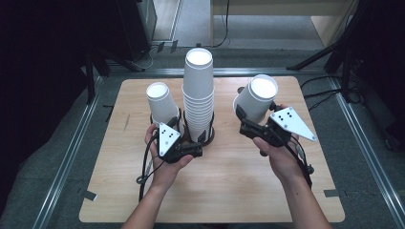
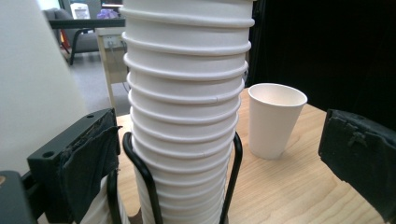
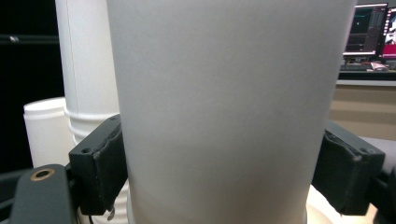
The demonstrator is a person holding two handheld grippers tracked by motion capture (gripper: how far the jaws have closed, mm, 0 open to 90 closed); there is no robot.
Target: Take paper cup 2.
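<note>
On the wooden counter (image 1: 119, 191) a tall stack of white paper cups (image 1: 198, 93) stands upright in a black wire holder (image 1: 208, 135), near the middle and a little toward the far edge. In the left gripper view the stack's rolled rims lie one above another, and the wire loops hug its lower part.

Just left of the stack stands a single paper cup (image 1: 162, 102), mouth up, in a second wire ring. The left gripper (image 1: 177, 128) sits at the near side of this cup and the stack, held in the person's left hand (image 1: 165, 164). Its jaws stand wide open with nothing pressed between the pads; in its own view the left pad is close beside the white wall of the single cup, and the right pad hangs free over the bare wood.

The right gripper (image 1: 242, 119), held in the right hand (image 1: 282, 155), is to the right of the stack. Its jaws are closed on the sides of another white paper cup (image 1: 255, 98), which tilts with its mouth up and away toward the far right. In the right gripper view both pads press against this cup's wall.

The high view cannot tell whether the held cup's base touches the counter.
</note>
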